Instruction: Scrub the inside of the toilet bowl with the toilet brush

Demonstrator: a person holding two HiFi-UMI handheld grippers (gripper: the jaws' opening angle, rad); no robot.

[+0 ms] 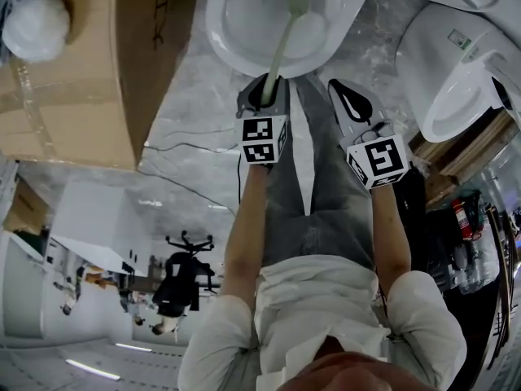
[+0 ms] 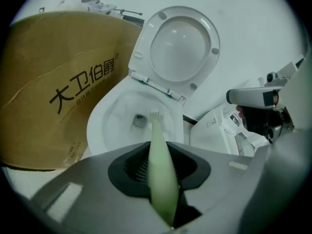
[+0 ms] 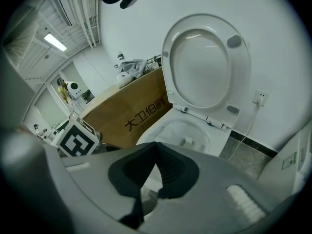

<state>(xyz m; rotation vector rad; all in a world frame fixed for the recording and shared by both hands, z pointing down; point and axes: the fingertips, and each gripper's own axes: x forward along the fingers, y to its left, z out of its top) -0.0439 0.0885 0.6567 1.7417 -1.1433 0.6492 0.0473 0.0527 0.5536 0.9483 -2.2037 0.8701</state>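
A white toilet bowl [image 1: 244, 31] stands open at the top of the head view, its lid [image 2: 183, 48] raised against the wall. My left gripper [image 1: 264, 90] is shut on the pale green handle of the toilet brush [image 1: 281, 47]. The handle reaches forward over the rim, and the brush head [image 2: 154, 115] sits inside the bowl [image 2: 112, 121] near the drain hole. My right gripper [image 1: 348, 104] hangs beside the left one, just short of the bowl, shut with nothing between its pads [image 3: 168, 167]. The brush head [image 3: 187, 141] also shows in the right gripper view.
A large cardboard box [image 1: 81, 72] stands right against the bowl's left side. A second white toilet [image 1: 456, 80] lies to the right, with wooden pallets and a red extinguisher [image 1: 462, 217] behind it. A black cable runs across the grey stone floor [image 1: 195, 129].
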